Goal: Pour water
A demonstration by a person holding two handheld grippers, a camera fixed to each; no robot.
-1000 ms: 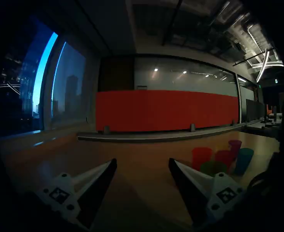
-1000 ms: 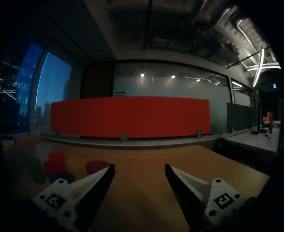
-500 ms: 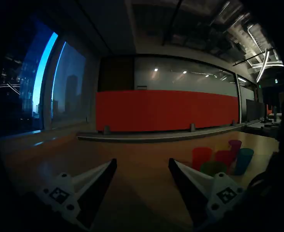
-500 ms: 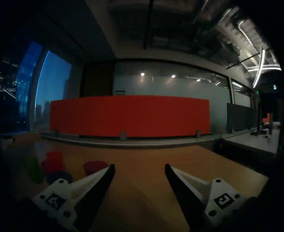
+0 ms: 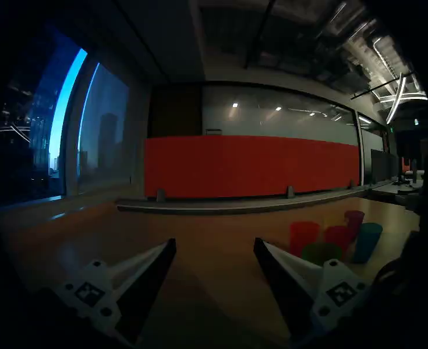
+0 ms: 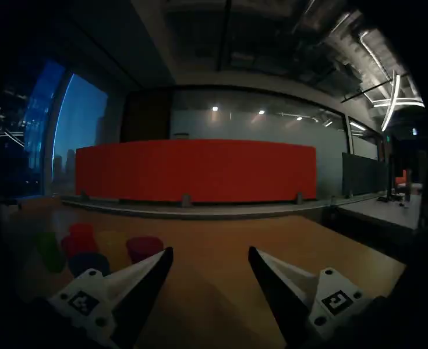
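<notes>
Dim office: wooden table (image 5: 214, 273), red partition (image 5: 248, 166) behind it, dusk window (image 5: 68, 128) at left. A cluster of coloured cups (image 5: 336, 235) stands upright on the table. In left gripper view it's at right, just past the right finger, w/ green cup (image 5: 320, 253) nearest & teal cup (image 5: 367, 239) at the outer edge. In right gripper view the cluster sits low left, maroon cup (image 6: 144, 247) closest to the left finger. Both the left gripper (image 5: 214, 239) & right gripper (image 6: 210, 249) are spread wide over the tabletop, nothing held.
</notes>
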